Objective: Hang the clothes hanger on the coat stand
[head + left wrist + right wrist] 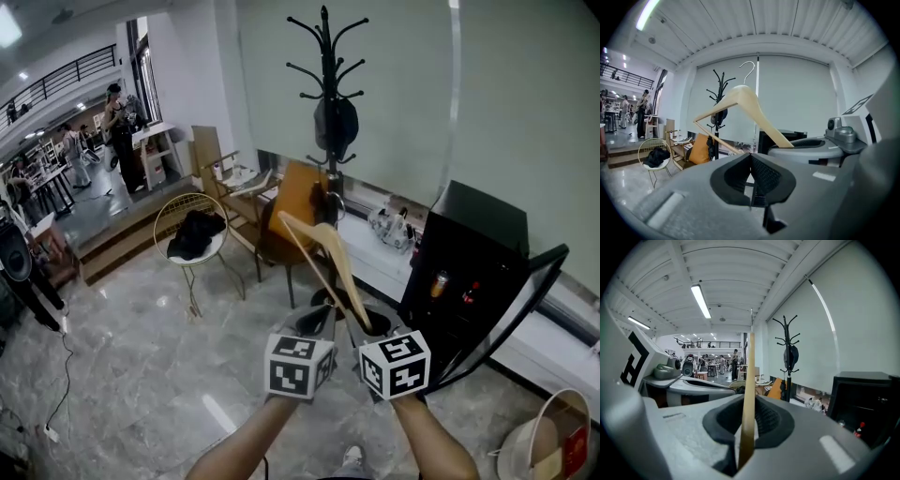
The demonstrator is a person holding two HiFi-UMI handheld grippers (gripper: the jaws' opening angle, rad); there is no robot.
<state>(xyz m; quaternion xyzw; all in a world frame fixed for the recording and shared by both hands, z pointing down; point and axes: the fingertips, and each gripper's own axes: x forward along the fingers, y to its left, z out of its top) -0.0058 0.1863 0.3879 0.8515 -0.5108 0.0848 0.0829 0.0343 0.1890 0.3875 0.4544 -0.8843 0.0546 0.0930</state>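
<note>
A pale wooden hanger [323,251] with a metal hook [749,70] is held up in front of me. My right gripper [748,427] is shut on one arm of this hanger [749,390], which rises straight out from between the jaws. Close to its left, my left gripper [751,158] is shut with nothing in it; the hanger [743,101] shows above and beyond it. In the head view both grippers are low in the centre, left gripper [317,326] and right gripper [371,326]. The black coat stand [325,103] stands ahead by the wall with a dark item [336,127] on it.
At the stand's foot is a chair with an orange cushion [292,214]. A yellow wire chair [192,239] holding dark cloth stands to the left. A black cabinet [473,262] is on the right, a bucket [548,441] at bottom right. People stand far off at the left.
</note>
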